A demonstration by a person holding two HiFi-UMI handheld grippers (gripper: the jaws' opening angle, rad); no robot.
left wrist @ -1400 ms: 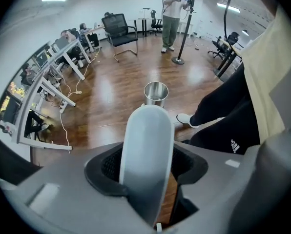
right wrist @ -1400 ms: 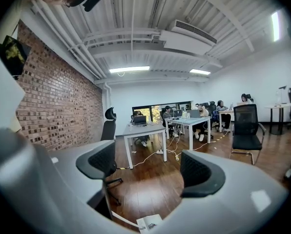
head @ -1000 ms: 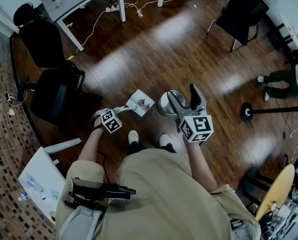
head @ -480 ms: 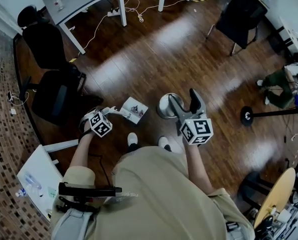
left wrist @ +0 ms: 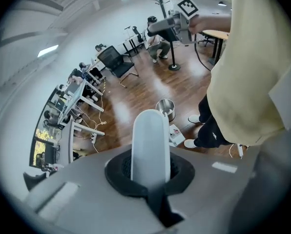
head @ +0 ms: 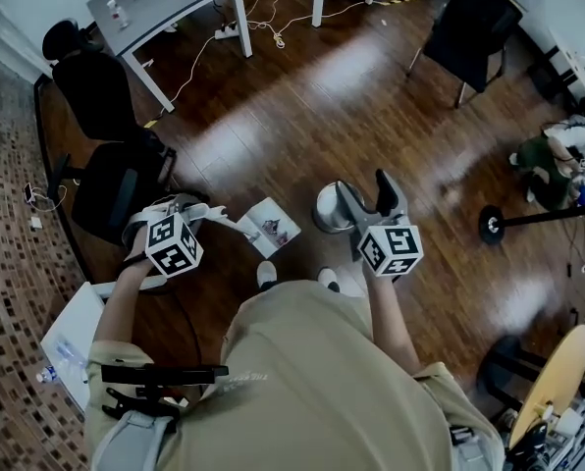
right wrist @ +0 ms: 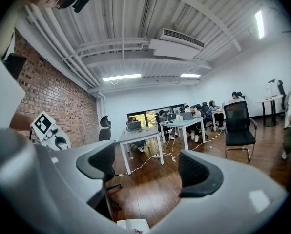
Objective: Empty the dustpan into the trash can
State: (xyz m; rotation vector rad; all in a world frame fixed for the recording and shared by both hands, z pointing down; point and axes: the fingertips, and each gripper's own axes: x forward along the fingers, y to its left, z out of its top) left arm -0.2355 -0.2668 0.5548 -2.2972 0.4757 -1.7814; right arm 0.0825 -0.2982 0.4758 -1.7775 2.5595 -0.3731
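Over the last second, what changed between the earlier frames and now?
The left tongs, shut on the dustpan handle, rose toward the head camera and drifted left, carrying the dustpan up with them. The right tongs, open and empty near the trash can, and the can itself stayed put.

The left claw [head: 196, 211] has come up toward the head camera and swung out to the left, so its marker cube [head: 172, 244] looms larger than before. The white dustpan [head: 271, 227] has lifted off the floor with it, its handle clamped in that claw and now showing at greater length. The person in green [head: 553, 155] at the right edge has shifted posture
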